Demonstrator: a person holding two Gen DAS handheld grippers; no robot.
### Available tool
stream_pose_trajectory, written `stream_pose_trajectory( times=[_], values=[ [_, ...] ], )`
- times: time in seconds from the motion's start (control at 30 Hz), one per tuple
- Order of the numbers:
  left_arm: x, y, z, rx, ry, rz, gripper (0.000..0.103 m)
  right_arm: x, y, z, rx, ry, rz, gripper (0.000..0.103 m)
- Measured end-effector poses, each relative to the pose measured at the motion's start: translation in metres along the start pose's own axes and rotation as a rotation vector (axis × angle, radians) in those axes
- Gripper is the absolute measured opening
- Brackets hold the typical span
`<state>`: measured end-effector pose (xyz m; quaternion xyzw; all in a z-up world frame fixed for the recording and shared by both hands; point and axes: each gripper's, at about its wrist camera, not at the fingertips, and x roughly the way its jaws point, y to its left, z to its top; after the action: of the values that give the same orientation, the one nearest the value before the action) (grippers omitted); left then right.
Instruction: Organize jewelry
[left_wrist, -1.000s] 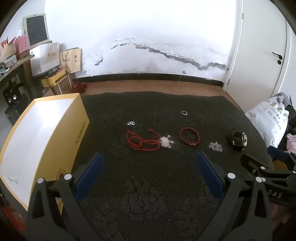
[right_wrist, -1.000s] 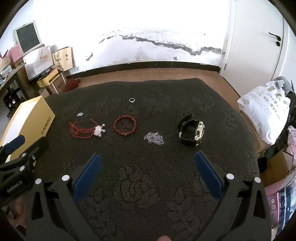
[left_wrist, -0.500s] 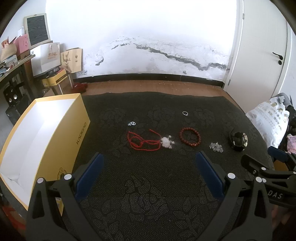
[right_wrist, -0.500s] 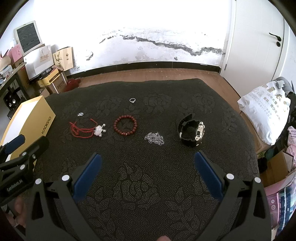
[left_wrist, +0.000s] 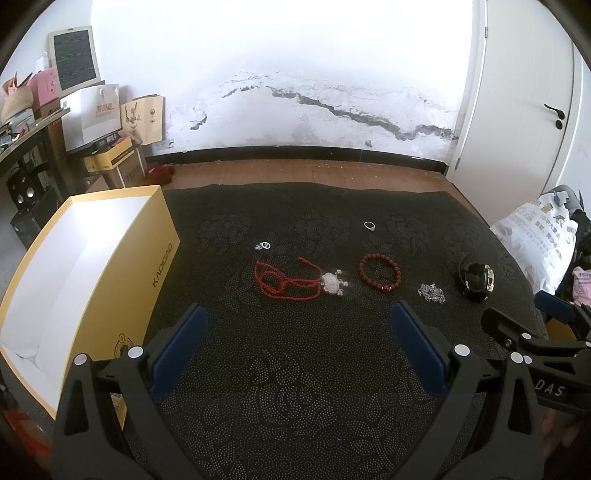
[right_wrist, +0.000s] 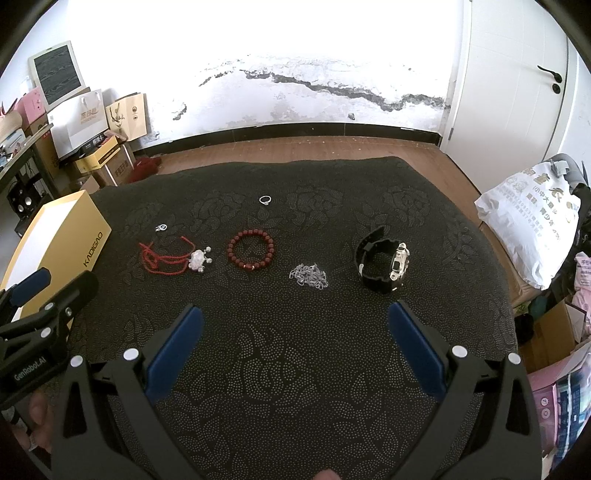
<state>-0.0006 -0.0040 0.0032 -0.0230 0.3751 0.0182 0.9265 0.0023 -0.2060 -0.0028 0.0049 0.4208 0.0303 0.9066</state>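
Jewelry lies in a row on a black patterned cloth (left_wrist: 295, 369). A red cord necklace with a pale pendant (left_wrist: 291, 282) (right_wrist: 173, 256), a dark red bead bracelet (left_wrist: 379, 276) (right_wrist: 251, 248), a silver chain heap (left_wrist: 431, 292) (right_wrist: 309, 276) and a black watch (left_wrist: 475, 281) (right_wrist: 382, 260) are there. A silver ring (left_wrist: 369, 225) (right_wrist: 265, 199) and a small silver piece (left_wrist: 264, 244) (right_wrist: 161, 227) lie farther back. An open yellow box (left_wrist: 92, 258) (right_wrist: 62, 229) stands at the left. My left gripper (left_wrist: 295, 334) and right gripper (right_wrist: 291, 332) both stand open and hold nothing, short of the jewelry.
Wooden floor, a cracked white wall and a white door (left_wrist: 524, 92) lie beyond the cloth. Bags and cartons (left_wrist: 103, 122) crowd the far left. A white printed sack (right_wrist: 532, 218) sits off the cloth's right edge. A hand (right_wrist: 37, 410) holds the left tool.
Both views have drawn back and up very slightly, so the jewelry sits a touch farther off. Nothing on the cloth has moved and both grippers stay open.
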Motion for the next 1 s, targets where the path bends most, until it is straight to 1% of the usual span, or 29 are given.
stream_pose_trajectory(
  times=[1.0],
  values=[
    [0.0009,0.0001,-0.0006,-0.002,0.004,-0.004,0.097,-0.0004,0.0009,-0.0002,-0.002,0.000,-0.001,0.097]
  ],
)
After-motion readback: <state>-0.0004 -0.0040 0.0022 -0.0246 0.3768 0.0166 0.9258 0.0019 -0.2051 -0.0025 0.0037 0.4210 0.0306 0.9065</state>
